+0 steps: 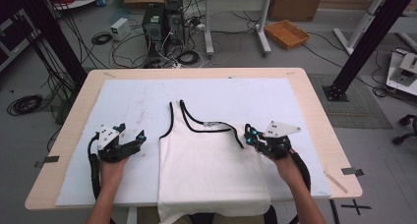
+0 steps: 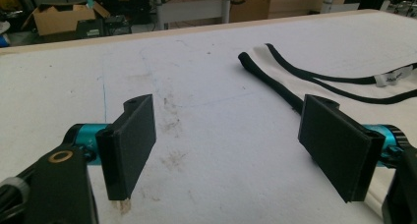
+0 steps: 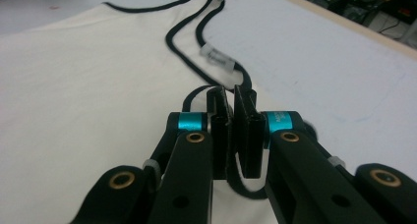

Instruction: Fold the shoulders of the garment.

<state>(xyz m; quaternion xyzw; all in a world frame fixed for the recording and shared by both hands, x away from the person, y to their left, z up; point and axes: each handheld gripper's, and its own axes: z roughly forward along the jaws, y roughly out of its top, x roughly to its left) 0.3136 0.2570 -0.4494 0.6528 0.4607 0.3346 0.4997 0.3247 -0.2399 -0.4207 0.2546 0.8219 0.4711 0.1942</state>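
Cream cloth with black trim, my landmark: the top (image 1: 211,170) lies flat on the white mat (image 1: 123,98), neck toward the far edge, hem hanging over the near edge of the table (image 1: 196,72).

Left of the top, I have the left gripper (image 1: 140,138) resting on the mat, just beside the top's left edge and apart from it. In the left gripper view (image 2: 228,145) its jaws stand wide, with bare mat between them and nothing held; the left strap (image 2: 275,84) runs past the right-hand jaw.

On the top itself, the two black-edged straps run toward the far edge, and a small white label (image 3: 217,58) sits at the neckline.

At the top's right edge, near the shoulder, I have the right gripper (image 1: 247,135). In the right gripper view (image 3: 233,121) its jaws are drawn almost together on the right strap (image 3: 244,76), the black trim pinched between the pads and looping out below them.
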